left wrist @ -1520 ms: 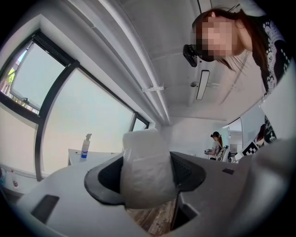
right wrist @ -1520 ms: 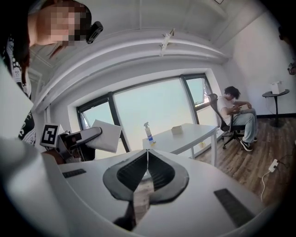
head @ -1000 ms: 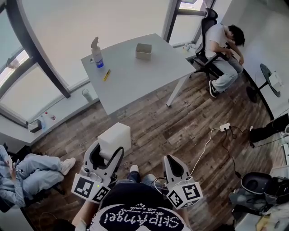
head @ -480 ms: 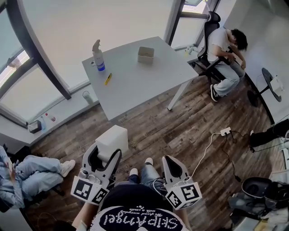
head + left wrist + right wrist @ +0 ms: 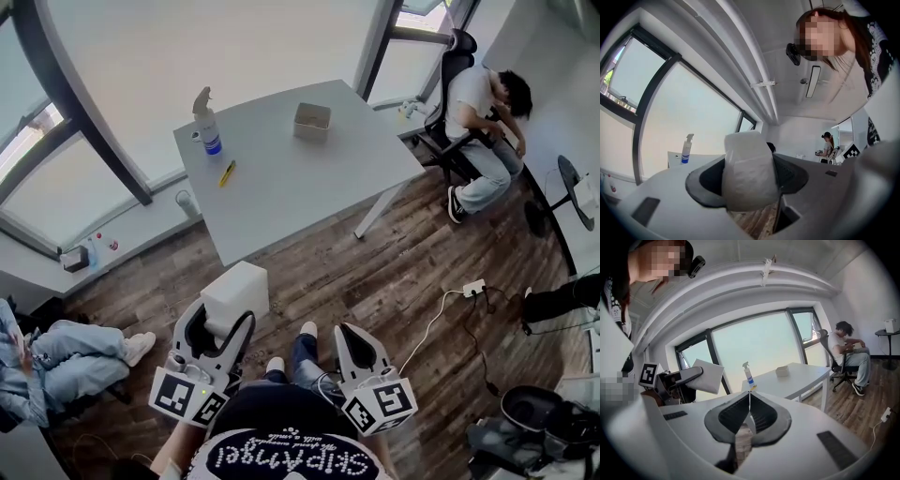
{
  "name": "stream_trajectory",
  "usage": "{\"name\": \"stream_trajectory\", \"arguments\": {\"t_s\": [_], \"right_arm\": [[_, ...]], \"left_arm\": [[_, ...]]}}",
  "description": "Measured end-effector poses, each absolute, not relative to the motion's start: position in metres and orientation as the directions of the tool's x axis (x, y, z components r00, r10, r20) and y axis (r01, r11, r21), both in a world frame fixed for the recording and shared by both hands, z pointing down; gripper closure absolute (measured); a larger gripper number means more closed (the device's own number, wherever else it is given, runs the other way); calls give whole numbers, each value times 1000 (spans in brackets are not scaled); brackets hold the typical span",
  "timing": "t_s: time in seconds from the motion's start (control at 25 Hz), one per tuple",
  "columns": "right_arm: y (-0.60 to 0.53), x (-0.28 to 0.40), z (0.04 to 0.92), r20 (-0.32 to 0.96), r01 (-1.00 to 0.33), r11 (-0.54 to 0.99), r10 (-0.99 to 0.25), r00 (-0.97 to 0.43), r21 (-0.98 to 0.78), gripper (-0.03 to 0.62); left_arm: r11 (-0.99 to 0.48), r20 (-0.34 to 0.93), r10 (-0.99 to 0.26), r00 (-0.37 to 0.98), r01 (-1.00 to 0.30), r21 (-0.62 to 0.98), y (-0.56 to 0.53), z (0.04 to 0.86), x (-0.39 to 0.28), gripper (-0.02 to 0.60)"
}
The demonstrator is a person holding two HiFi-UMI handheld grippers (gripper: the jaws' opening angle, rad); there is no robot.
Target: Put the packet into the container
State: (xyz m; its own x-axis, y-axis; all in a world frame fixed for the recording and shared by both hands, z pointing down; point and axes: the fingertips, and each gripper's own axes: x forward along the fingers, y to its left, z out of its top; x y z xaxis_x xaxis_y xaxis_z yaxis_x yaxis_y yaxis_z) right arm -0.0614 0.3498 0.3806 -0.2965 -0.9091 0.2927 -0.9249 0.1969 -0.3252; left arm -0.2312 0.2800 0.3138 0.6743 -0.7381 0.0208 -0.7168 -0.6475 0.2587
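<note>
Clamped in the left gripper (image 5: 221,321), the packet (image 5: 236,292) could slip loose before reaching the table's (image 5: 281,183) container (image 5: 311,121); the right gripper (image 5: 355,339) is closed, empty.

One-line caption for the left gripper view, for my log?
Left hand-held gripper shut on a white packet, spray bottle beyond.

You have stepped a little nearer the table (image 5: 281,183) (one shoe (image 5: 307,330) now leads), so the container (image 5: 311,122) sits lower and further right in the head view.
</note>
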Motion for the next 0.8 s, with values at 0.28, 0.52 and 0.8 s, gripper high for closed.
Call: {"name": "stream_trajectory", "arguments": {"t_s": [0.28, 0.52, 0.8], "right_arm": [[309, -35, 380, 293, -920, 227, -900, -324, -320, 579], [286, -11, 378, 298, -918, 237, -894, -334, -318, 579], [267, 16, 378, 291, -915, 259, -890, -350, -308, 579]], "left_arm": [[-621, 12, -763, 646, -738, 264, 244, 313, -208, 305], [-615, 11, -769, 640, -744, 261, 224, 312, -182, 305], [-612, 3, -773, 634, -748, 257, 210, 310, -155, 305]]}}
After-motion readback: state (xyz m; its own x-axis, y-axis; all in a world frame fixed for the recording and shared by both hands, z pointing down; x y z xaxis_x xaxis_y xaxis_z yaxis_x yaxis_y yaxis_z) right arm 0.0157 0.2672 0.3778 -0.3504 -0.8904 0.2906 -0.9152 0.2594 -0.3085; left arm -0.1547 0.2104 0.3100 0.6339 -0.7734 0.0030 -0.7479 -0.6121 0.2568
